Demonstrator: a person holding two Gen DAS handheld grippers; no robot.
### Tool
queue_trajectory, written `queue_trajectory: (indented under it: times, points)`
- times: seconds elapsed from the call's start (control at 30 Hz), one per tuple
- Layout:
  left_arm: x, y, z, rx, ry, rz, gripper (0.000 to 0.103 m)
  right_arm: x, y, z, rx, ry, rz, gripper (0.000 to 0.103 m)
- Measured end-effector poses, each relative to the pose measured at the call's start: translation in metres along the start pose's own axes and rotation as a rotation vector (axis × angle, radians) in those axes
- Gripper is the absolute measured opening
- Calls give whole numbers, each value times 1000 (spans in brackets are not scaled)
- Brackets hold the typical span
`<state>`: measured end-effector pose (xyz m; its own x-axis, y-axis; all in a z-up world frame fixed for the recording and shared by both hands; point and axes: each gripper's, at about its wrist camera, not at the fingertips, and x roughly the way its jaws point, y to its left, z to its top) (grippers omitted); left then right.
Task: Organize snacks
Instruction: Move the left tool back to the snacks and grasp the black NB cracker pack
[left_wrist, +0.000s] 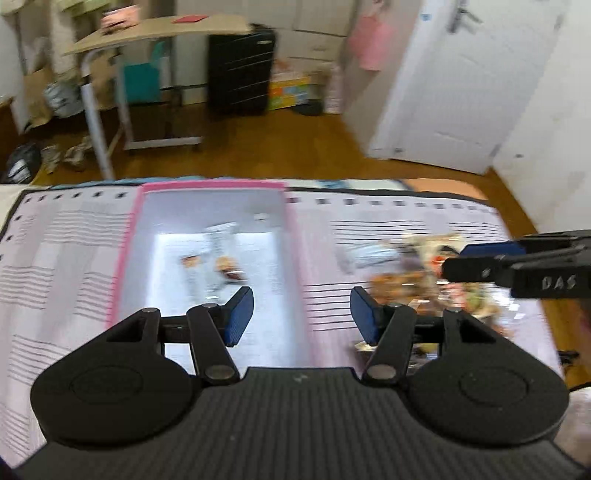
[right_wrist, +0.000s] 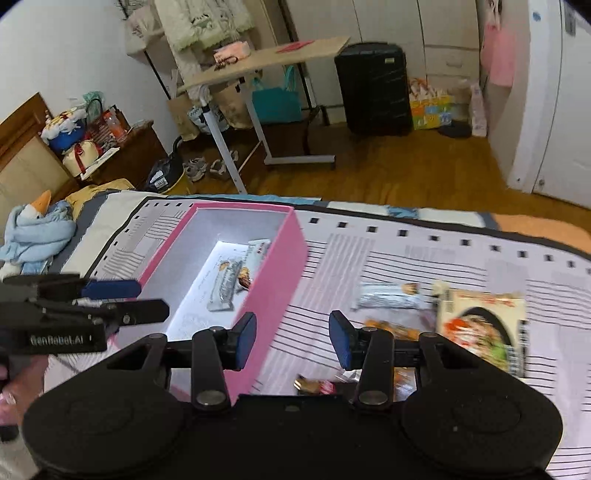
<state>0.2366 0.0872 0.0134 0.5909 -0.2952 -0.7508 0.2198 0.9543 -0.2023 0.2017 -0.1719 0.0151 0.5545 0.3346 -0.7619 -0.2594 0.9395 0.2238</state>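
A pink box (right_wrist: 273, 295) with a white inside stands open on a striped cloth (right_wrist: 406, 254). In it lie a long white snack bar (right_wrist: 225, 284) and a second bar (right_wrist: 256, 251). My left gripper (left_wrist: 302, 314) hovers open over the box's (left_wrist: 127, 258) near right part, nothing between its blue pads. To the right of the box, my right gripper (right_wrist: 293, 339) is open and holds nothing. Loose on the cloth lie a white bar (right_wrist: 388, 299), an orange wrapper (right_wrist: 391, 328), a large noodle pack (right_wrist: 480, 325) and a small dark snack (right_wrist: 314, 386). Each gripper shows in the other's view: right gripper (left_wrist: 454, 260), left gripper (right_wrist: 153, 298).
The cloth covers a bed whose far edge drops to a wooden floor (right_wrist: 406, 173). Beyond stand a rolling side table (right_wrist: 266, 59), a black suitcase (right_wrist: 373, 88) and a white door (left_wrist: 461, 81). A blue plush toy (right_wrist: 33, 229) lies at the bed's left.
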Motion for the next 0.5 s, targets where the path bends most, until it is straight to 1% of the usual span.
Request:
queue_trajectory:
  times: [0.1,0.17,0.23,0.37,0.5]
  points:
    - [-2,-33,-4,26,6,-36,57,-11,-14,-15,-18,1,-14,52]
    - [4,-51,-11,25,19,-60,56,-8,-21,-24,-28,5,-21,52]
    - [15,-66,-18,18,35,-68,55,2,-31,-34,-44,10,-26,52]
    - [45,-82,-39,-47,51,-62,53,20,-43,-57,-85,3,-18,52]
    - [71,-80,-63,-104,35,-49,50,42,-48,-78,-152,2,-14,52]
